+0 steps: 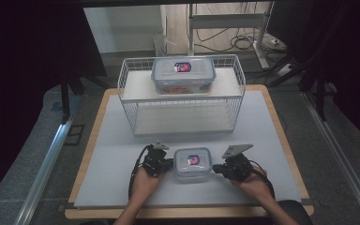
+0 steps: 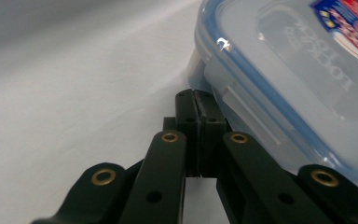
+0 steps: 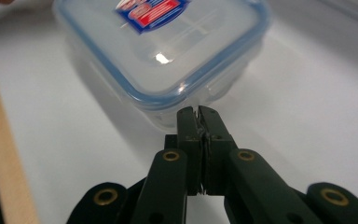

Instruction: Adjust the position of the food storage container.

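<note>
I press both clenched claws, left [image 1: 168, 165] and right [image 1: 217, 169], evenly against the near box [image 1: 193, 162], keeping it level.

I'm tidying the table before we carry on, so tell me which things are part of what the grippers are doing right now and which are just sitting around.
In use:
- small container, between the two grippers
- left gripper, shut, tips at its side
- right gripper, shut, tips at its other side

Sitting around:
- wire basket
- large container, on top of the basket
</note>
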A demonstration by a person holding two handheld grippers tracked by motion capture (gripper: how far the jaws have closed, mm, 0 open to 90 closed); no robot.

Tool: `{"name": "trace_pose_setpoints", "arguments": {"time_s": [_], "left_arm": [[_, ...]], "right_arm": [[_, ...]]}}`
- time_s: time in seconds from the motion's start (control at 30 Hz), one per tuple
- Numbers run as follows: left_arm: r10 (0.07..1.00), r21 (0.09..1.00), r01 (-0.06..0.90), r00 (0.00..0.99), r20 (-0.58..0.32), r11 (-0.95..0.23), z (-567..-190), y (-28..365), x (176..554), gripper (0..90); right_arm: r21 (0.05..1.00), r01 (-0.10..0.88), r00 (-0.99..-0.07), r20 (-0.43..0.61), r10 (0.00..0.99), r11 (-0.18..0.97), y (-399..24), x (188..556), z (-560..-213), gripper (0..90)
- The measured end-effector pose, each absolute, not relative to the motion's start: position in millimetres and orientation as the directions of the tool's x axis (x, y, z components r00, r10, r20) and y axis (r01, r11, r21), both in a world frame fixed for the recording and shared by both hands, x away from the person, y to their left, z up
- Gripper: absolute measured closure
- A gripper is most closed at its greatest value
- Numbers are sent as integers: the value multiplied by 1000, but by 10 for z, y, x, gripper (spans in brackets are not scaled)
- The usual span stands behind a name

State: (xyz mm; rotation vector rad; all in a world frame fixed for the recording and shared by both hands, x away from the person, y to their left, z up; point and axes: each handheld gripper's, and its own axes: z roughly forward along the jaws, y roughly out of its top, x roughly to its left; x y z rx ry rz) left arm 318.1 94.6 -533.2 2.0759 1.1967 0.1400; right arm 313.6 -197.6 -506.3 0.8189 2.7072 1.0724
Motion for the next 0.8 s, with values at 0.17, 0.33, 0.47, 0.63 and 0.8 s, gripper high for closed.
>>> {"name": "trace_pose_setpoints", "arguments": {"time_s": [0.17,0.33,0.47,0.63,0.8], "left_arm": [[783,635,699,577,-231,-328,-5298,1058,3124,851],[787,664,675,580,-210,-321,-5197,1235,2968,764],[773,673,648,610,-176,-358,-5185,1304,2827,600],[773,693,616,620,-135,-374,-5179,1345,2752,384],[777,707,616,612,-151,-348,-5178,1377,2754,254]], "right_arm": [[665,418,-850,45,525,619,-1996,3102,-5021,847],[704,396,-829,-2,559,589,-2165,3152,-4927,797],[739,383,-817,-9,577,554,-2267,3185,-4877,697],[741,367,-811,-42,584,562,-2285,3210,-4900,506],[737,355,-819,-51,571,575,-2264,3239,-4958,333]]}}
